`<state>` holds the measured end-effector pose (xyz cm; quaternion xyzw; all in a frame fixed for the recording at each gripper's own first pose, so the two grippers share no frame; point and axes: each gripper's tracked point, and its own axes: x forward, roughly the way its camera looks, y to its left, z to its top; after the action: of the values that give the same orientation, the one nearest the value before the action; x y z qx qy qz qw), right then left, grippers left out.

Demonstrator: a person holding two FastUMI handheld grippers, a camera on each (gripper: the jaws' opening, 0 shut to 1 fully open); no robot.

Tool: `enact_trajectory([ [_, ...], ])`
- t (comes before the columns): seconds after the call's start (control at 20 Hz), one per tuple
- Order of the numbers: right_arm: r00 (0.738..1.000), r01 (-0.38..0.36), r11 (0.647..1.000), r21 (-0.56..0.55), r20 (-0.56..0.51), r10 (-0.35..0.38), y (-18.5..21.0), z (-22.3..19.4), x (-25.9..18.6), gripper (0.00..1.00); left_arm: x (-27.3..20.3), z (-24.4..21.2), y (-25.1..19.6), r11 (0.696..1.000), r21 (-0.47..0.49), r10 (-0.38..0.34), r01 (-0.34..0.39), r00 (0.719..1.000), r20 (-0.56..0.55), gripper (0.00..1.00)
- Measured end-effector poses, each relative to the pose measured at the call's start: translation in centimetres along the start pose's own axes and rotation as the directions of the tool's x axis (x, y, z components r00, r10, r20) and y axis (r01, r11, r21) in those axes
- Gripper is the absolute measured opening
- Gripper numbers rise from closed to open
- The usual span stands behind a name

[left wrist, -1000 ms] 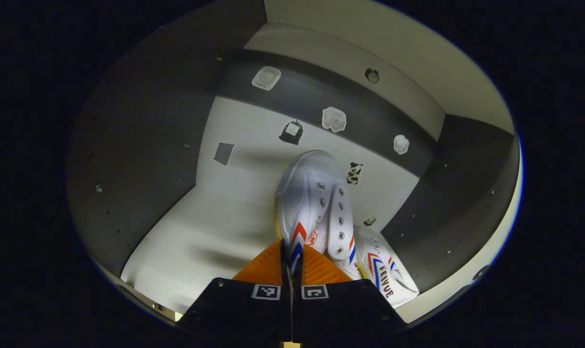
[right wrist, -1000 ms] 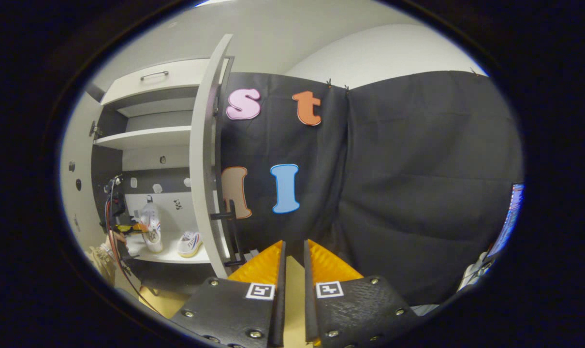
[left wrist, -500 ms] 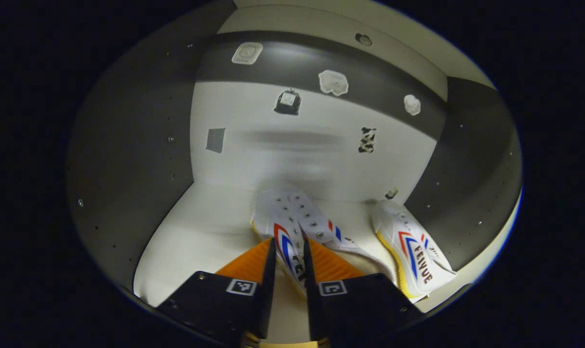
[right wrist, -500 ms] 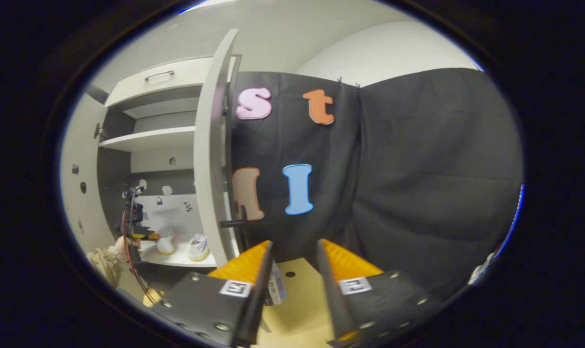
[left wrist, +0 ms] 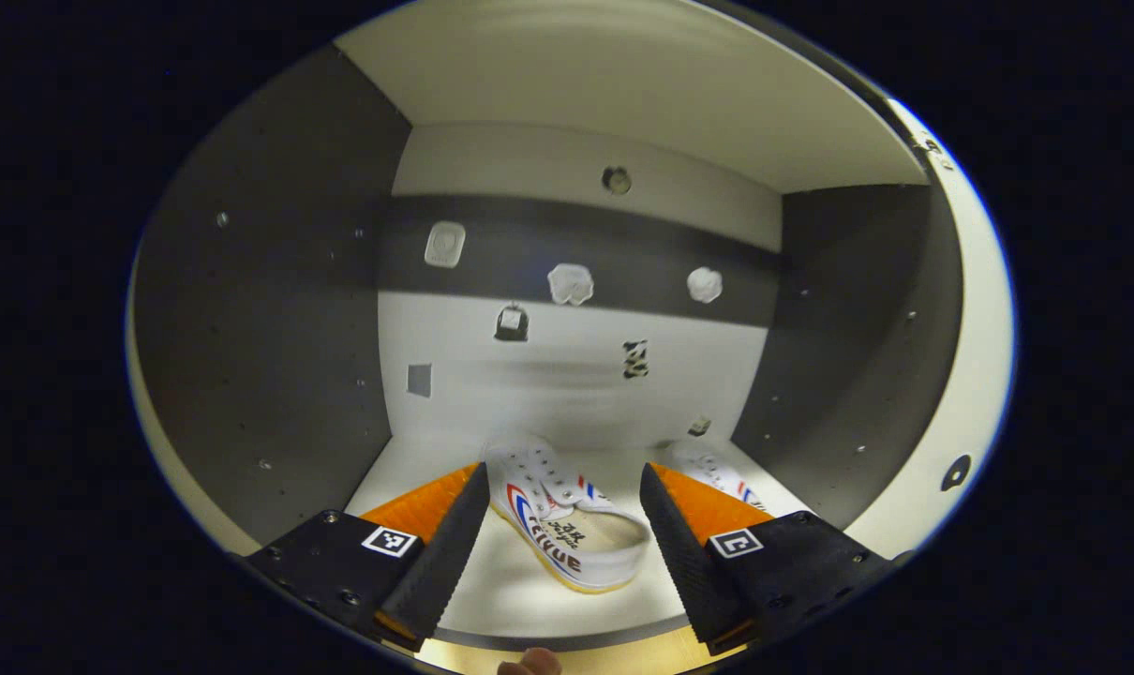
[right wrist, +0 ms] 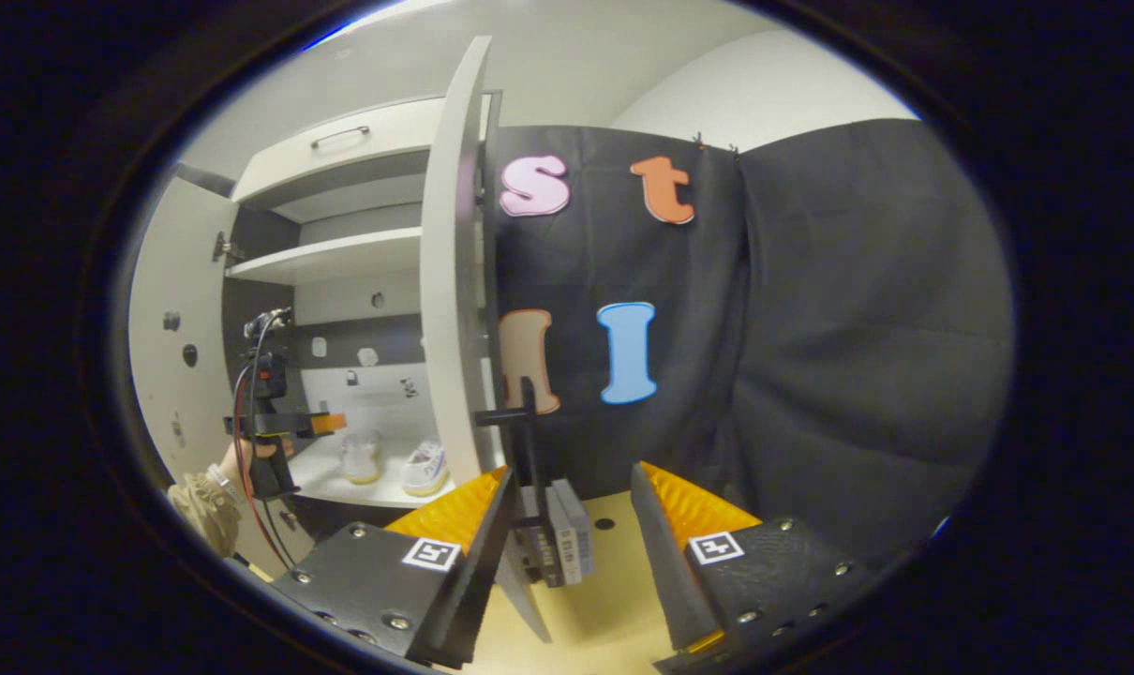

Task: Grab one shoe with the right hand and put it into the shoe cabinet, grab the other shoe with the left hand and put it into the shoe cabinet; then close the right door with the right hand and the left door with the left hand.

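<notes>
Left gripper view has the left gripper [left wrist: 559, 530] spread wide and empty over the white canvas shoe [left wrist: 567, 525] near the white cabinet shelf's [left wrist: 529, 600] front edge, second white shoe [left wrist: 717, 469] toward its right side, right gripper [right wrist: 567, 525] parted too — a swinging right door [right wrist: 450, 281] could clip a heel.

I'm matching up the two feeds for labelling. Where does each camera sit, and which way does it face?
Left gripper view: rides the left gripper, looking into the shoe cabinet at two shoes; its open fingers and a fingertip show.
Right gripper view: rides the right gripper, outside, facing the right door edge; open fingers show.
Shared: both shoes, the cabinet, the left gripper.
</notes>
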<state>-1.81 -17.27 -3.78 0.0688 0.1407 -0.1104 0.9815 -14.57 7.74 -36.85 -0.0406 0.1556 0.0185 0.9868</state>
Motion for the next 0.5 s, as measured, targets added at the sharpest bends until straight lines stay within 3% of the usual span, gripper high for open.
enact_trajectory([
  [0.05,1.0,-0.011,1.0,-0.005,0.002,0.011,0.0,0.0,0.0,0.68,-1.4,0.9,-0.6,1.0,0.009,-0.012,0.012,1.0,0.023,0.98],
  [0.3,0.989,-0.145,0.989,0.025,-0.025,0.146,3.0,-0.4,0.1,0.71,-9.4,4.0,-3.8,0.994,0.047,-0.102,0.098,0.991,0.088,0.97],
  [0.35,0.983,-0.178,0.984,0.029,-0.029,0.179,4.1,-0.6,0.0,0.67,-11.0,4.6,-4.2,0.993,0.053,-0.113,0.108,0.988,0.106,0.96],
  [0.5,0.957,-0.285,0.958,0.032,-0.04,0.287,8.5,-1.0,-0.1,0.72,-15.7,5.8,-4.9,0.991,0.061,-0.127,0.12,0.983,0.133,0.96],
])
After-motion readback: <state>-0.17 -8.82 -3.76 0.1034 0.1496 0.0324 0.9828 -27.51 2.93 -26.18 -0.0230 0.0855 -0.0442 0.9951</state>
